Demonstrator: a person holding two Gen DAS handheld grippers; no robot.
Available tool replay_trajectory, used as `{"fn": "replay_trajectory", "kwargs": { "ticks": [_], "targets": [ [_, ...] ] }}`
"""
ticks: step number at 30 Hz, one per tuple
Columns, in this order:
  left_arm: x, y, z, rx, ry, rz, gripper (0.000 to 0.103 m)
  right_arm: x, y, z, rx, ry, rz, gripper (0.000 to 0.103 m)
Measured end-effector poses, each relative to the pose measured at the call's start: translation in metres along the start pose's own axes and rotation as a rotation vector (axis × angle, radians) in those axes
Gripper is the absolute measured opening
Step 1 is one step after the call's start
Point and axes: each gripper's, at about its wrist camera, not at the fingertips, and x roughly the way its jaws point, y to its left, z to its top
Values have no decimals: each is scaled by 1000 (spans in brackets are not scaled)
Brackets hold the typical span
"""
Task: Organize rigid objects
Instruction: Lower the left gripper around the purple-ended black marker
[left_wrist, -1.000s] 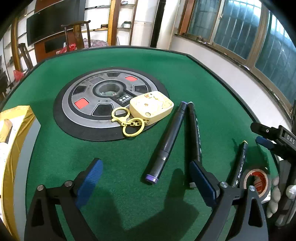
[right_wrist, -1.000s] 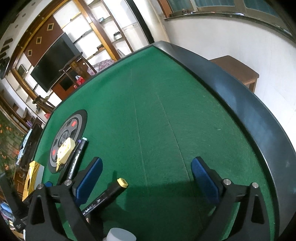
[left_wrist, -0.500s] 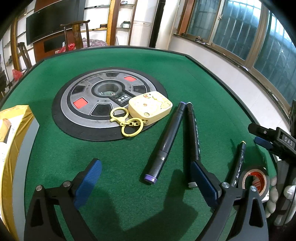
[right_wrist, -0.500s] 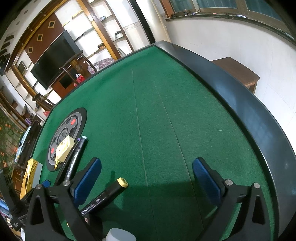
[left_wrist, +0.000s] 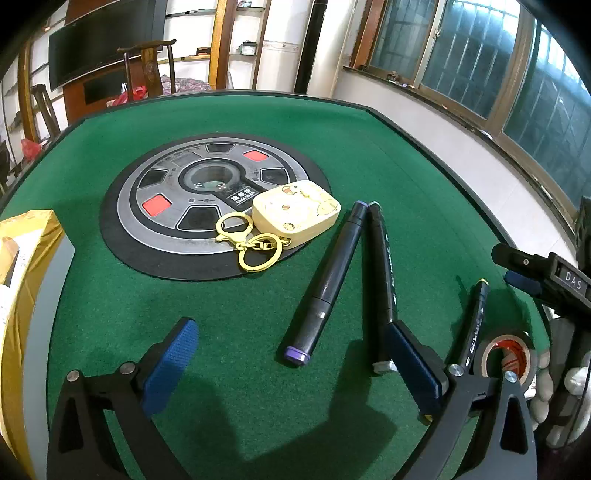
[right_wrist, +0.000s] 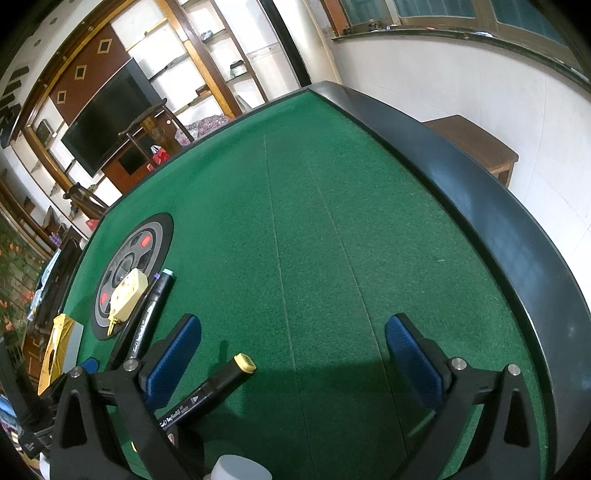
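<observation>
In the left wrist view, my left gripper (left_wrist: 291, 363) is open and empty above the green felt. A purple-capped black marker (left_wrist: 328, 280) lies just ahead of it, with a second black marker (left_wrist: 382, 266) beside its right finger. A cream keychain case (left_wrist: 295, 212) with gold rings (left_wrist: 251, 240) rests on the round dial. A yellow-capped marker (left_wrist: 474, 321) and a tape roll (left_wrist: 506, 354) lie far right. In the right wrist view, my right gripper (right_wrist: 291, 356) is open and empty; the yellow-capped marker (right_wrist: 218, 387) lies by its left finger.
A round grey and black dial (left_wrist: 214, 199) sits mid-table. A yellow box (left_wrist: 22, 288) stands at the left edge. The table's black rim (right_wrist: 491, 221) runs along the right, with a wooden bench (right_wrist: 476, 142) beyond it. A white cap (right_wrist: 240, 467) shows at the bottom.
Both cameras shifted slightly; the left gripper drew back a little from the markers. Nothing on the table moved and both grippers stay open.
</observation>
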Motion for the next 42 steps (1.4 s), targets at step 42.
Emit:
{"fn": "replay_trajectory", "kwargs": {
  "ticks": [42],
  "targets": [
    [0, -2, 0, 21, 7, 4, 102, 5, 4, 1, -20, 2, -9, 103]
  ]
}}
